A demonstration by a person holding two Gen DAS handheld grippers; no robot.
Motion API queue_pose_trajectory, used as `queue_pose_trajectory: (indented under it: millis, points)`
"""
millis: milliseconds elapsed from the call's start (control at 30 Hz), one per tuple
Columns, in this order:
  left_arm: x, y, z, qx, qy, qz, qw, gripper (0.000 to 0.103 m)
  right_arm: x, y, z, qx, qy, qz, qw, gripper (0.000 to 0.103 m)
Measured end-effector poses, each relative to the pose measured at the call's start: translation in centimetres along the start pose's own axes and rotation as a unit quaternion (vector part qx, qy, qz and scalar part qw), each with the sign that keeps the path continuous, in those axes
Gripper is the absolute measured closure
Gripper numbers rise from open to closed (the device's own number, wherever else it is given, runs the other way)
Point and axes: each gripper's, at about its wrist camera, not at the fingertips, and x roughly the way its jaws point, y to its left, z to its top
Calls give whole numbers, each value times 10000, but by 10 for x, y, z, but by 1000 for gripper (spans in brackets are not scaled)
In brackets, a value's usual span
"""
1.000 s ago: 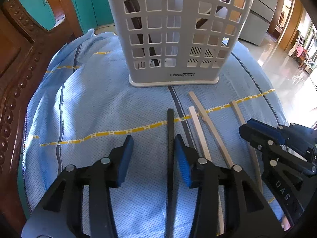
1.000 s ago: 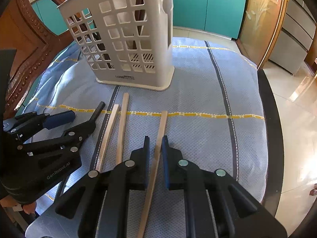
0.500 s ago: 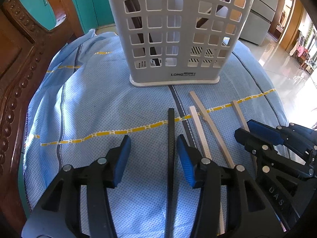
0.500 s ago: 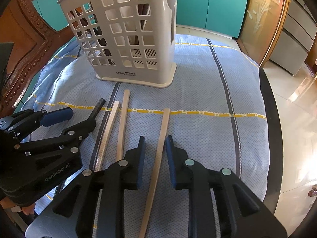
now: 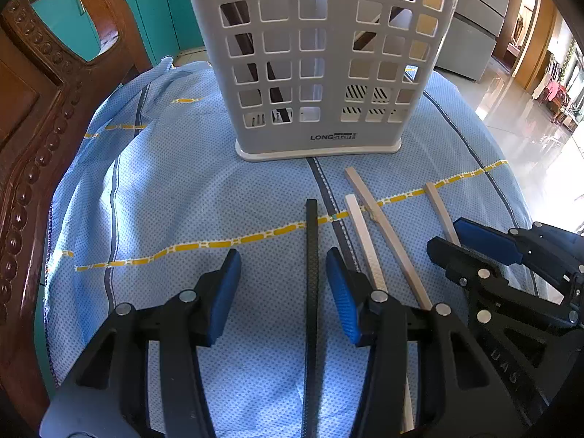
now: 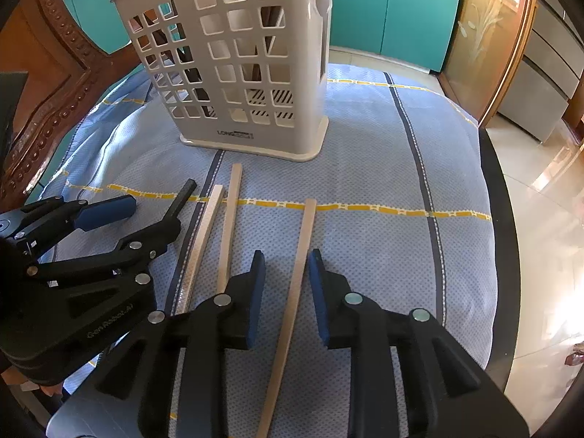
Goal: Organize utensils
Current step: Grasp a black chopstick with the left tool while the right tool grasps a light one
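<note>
A white slotted utensil basket stands upright on the blue cloth, with dark utensils leaning inside it. Several chopsticks lie side by side in front of it. My left gripper is open over the cloth, and the black chopstick lies between its jaws, close to the right pad. My right gripper has its jaws opening; a light wooden chopstick lies between them with a gap on each side. Two more pale chopsticks rest between the two grippers.
The blue cloth with yellow and dark stripes covers a round table whose dark rim shows at the right. A carved wooden chair back rises at the left. Teal cabinets and a shiny tiled floor lie beyond.
The right jaws have spread apart and let go of the wooden chopstick, which stays on the cloth. The left jaws widened slightly. Neither hand has shifted.
</note>
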Motion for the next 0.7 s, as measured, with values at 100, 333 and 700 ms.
queue_pose_trajectory:
  millis: [100, 333, 700]
  points:
    - [0, 0, 0, 2, -1, 0, 10000, 53, 0, 0, 0, 1, -5, -13, 10000, 76]
    - [0, 0, 0, 9, 0, 6, 10000, 53, 1, 1, 0, -104, -38, -276, 9996, 73]
    - [-1, -4, -1, 13, -3, -5, 10000, 53, 4, 7, 0, -189, -67, -302, 9993, 65]
